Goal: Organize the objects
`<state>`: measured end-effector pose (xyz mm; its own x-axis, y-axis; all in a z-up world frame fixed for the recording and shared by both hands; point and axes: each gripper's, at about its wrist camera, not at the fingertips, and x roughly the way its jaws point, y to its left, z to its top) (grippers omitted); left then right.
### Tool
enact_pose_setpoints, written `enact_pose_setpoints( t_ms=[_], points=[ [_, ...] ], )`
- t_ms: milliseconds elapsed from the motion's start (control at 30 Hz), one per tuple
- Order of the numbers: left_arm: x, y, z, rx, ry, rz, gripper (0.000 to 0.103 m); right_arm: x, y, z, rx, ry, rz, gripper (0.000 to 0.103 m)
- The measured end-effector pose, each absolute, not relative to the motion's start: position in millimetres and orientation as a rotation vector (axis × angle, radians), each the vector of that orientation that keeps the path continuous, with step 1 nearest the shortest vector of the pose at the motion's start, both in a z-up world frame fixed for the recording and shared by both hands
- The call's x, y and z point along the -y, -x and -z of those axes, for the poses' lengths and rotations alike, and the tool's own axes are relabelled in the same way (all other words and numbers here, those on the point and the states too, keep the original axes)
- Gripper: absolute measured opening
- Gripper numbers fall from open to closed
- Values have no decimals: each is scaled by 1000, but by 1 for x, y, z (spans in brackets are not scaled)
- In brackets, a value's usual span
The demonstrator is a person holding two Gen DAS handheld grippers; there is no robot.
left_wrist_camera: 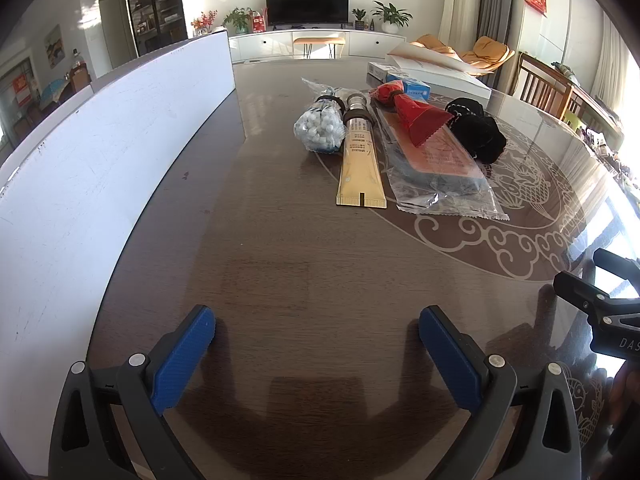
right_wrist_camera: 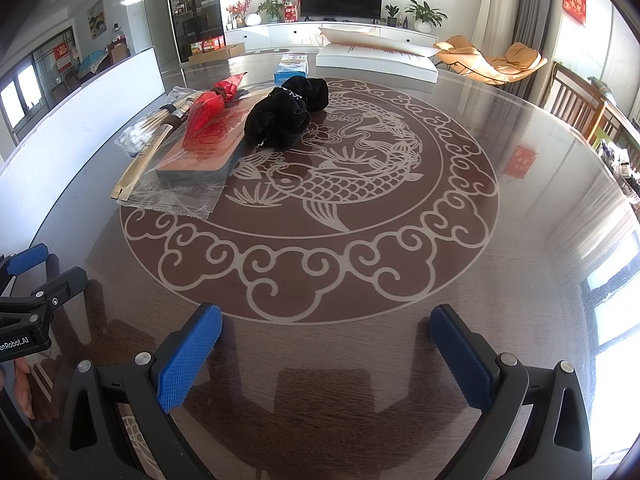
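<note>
Two handheld grippers hover low over a dark brown worktop (left_wrist_camera: 248, 248) with a pale fish-and-cloud pattern under glass. The left gripper (left_wrist_camera: 316, 356) has its blue pads spread wide and holds nothing. The right gripper (right_wrist_camera: 326, 356) is just as wide and also empty.

The things to organize lie in a tight cluster on the far part of the worktop, well apart from both grippers. From left to right: a clear bag of cotton swabs (left_wrist_camera: 320, 128), a long cream tube (left_wrist_camera: 360, 160), a flat packet in clear wrap (left_wrist_camera: 436, 164) with a red pouch (left_wrist_camera: 416, 118) lying on it, and a bundle of black cloth (left_wrist_camera: 478, 128). The tube and the packet both lie with their long axis running near to far, the near ends toward the grippers.

From the left gripper, the tube lies almost straight ahead. From the right gripper, the whole cluster sits ahead and to the left, with the black cloth closest to it. A tall white board (left_wrist_camera: 100, 152) stands along the left side of the worktop
</note>
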<state>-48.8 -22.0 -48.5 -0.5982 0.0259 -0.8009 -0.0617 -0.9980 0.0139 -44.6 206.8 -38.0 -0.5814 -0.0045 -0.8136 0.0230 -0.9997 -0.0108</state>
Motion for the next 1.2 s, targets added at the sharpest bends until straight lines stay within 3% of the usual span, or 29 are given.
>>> enact_pose_setpoints(
  t_ms=[1200],
  points=[
    [23, 49, 48, -48, 1393, -2783, 103, -207, 45, 38, -31, -1430, 2779, 103]
  ],
)
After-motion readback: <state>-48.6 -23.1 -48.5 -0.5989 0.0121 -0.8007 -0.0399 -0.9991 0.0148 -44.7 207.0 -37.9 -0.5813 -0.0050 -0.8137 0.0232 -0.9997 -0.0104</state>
